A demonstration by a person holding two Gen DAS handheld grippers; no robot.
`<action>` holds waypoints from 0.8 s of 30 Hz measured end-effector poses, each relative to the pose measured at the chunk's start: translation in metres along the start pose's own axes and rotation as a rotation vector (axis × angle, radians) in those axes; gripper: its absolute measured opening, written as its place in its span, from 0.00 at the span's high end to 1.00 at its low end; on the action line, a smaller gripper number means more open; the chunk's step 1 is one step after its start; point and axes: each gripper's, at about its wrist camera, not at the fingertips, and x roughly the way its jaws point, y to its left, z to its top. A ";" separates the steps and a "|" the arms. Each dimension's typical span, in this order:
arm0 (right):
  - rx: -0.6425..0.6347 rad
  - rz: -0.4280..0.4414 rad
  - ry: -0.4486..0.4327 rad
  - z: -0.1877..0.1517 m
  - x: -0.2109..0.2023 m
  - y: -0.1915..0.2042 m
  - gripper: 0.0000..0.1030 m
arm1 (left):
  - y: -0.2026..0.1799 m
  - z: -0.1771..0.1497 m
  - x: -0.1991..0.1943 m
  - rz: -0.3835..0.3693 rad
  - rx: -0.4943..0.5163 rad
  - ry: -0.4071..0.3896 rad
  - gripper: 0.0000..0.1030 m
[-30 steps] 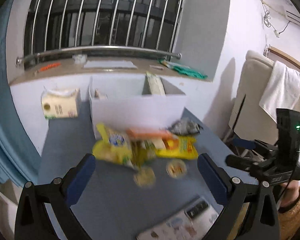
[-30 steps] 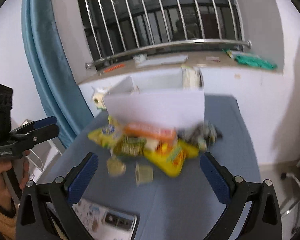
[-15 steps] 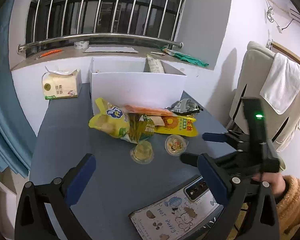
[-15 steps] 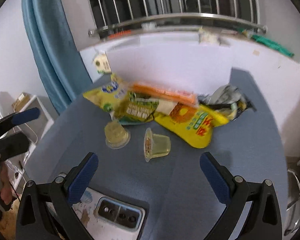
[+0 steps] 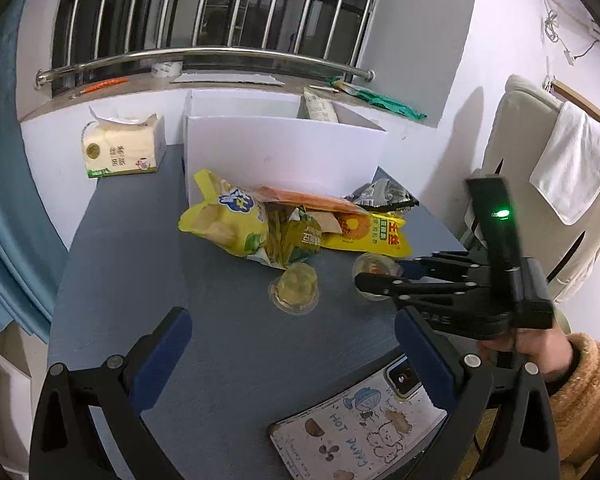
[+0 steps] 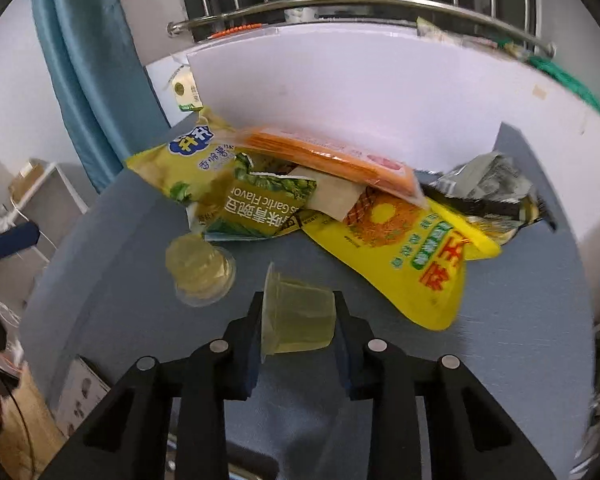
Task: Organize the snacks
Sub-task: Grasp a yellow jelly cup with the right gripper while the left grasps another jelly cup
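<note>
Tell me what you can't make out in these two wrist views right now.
- White box contents: left wrist view, its front wall hides the inside.
- Snacks at the bottom of the pile: both views, upper bags cover them.
- Grip on the jelly cup: left wrist view, the right gripper blocks the cup.
- Phone: left wrist view, the left gripper covers part of it.

From the left wrist we look down the desk (image 5: 132, 240) toward the white box (image 5: 284, 152), set well back and high. From the right wrist we face that box (image 6: 340, 92) too, but low and close, jaws near the snack pile (image 6: 300, 200). Both views share the pile (image 5: 292, 220), box, and the jelly cup (image 5: 296, 286) (image 6: 200, 272) before it.
</note>
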 end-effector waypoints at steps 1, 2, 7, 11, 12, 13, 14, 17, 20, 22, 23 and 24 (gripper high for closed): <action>0.008 0.012 -0.008 -0.002 -0.006 -0.001 0.68 | -0.001 0.001 0.003 -0.008 0.005 0.006 0.00; 0.012 0.013 -0.016 -0.003 -0.009 -0.002 0.68 | -0.003 0.001 0.007 -0.018 0.011 0.014 0.00; 0.061 0.027 -0.080 -0.011 -0.046 -0.011 0.68 | -0.011 0.009 0.038 -0.030 0.046 0.069 0.00; 0.101 0.035 -0.145 -0.020 -0.081 -0.019 0.68 | -0.017 0.019 0.071 0.000 0.087 0.121 0.00; 0.105 0.036 -0.152 -0.020 -0.085 -0.019 0.68 | -0.016 0.021 0.078 -0.004 0.086 0.127 0.01; 0.110 0.032 -0.162 -0.022 -0.091 -0.020 0.68 | -0.014 0.023 0.084 -0.005 0.081 0.135 0.01; 0.114 0.027 -0.172 -0.023 -0.097 -0.022 0.68 | -0.012 0.024 0.089 -0.001 0.075 0.144 0.04; 0.130 0.023 -0.188 -0.026 -0.105 -0.027 0.68 | -0.009 0.025 0.106 0.010 0.075 0.186 0.29; 0.137 0.017 -0.191 -0.027 -0.107 -0.029 0.68 | -0.007 0.021 0.114 0.005 0.091 0.205 0.61; 0.141 0.021 -0.191 -0.028 -0.107 -0.030 0.68 | -0.006 0.020 0.109 -0.008 0.087 0.193 0.63; 0.143 0.022 -0.192 -0.028 -0.107 -0.030 0.68 | -0.005 0.020 0.106 -0.012 0.087 0.181 0.64; 0.142 0.023 -0.190 -0.029 -0.106 -0.030 0.68 | -0.004 0.020 0.102 -0.013 0.087 0.175 0.64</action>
